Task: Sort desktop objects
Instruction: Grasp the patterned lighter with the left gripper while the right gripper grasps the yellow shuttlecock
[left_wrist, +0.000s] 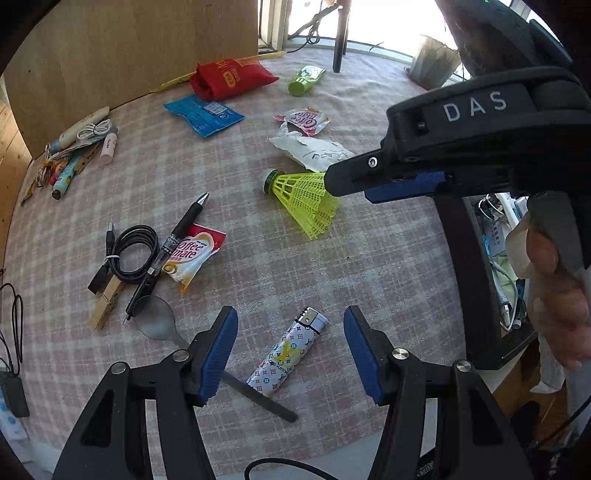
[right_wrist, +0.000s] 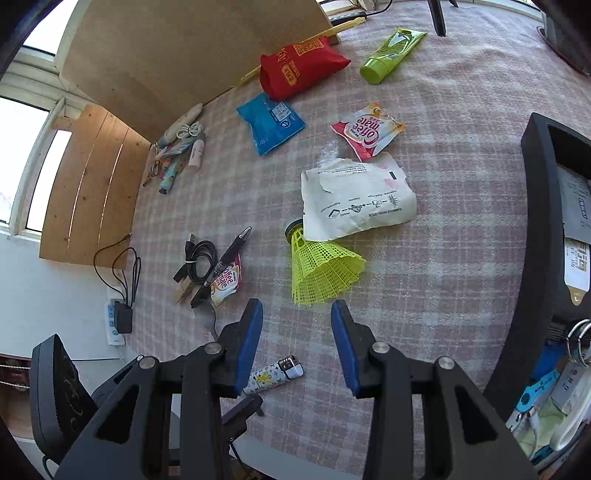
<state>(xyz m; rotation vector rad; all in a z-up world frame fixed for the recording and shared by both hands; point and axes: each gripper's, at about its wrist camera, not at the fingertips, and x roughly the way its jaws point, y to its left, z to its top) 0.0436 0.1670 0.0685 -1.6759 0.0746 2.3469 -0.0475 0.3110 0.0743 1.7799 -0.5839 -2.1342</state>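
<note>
Clearly both claws hang empty over the pink checked tablecloth (left_wrist: 388, 266). The left gripper (left_wrist: 290, 350) has its blue pads spread wide, straddling the monogram-patterned lighter (left_wrist: 286, 354) at lower centre of its view. The right gripper (right_wrist: 297, 343) stands partly spread with nothing between its pads, just below the yellow-green plastic shuttlecock (right_wrist: 321, 269), whose cork end is tucked under a torn white paper packet (right_wrist: 354, 203). A grab at the shuttlecock could crush its thin mesh skirt or drag the packet along. The lighter overlaps a grey spoon's handle (left_wrist: 258, 395), so closing low may catch both.
</note>
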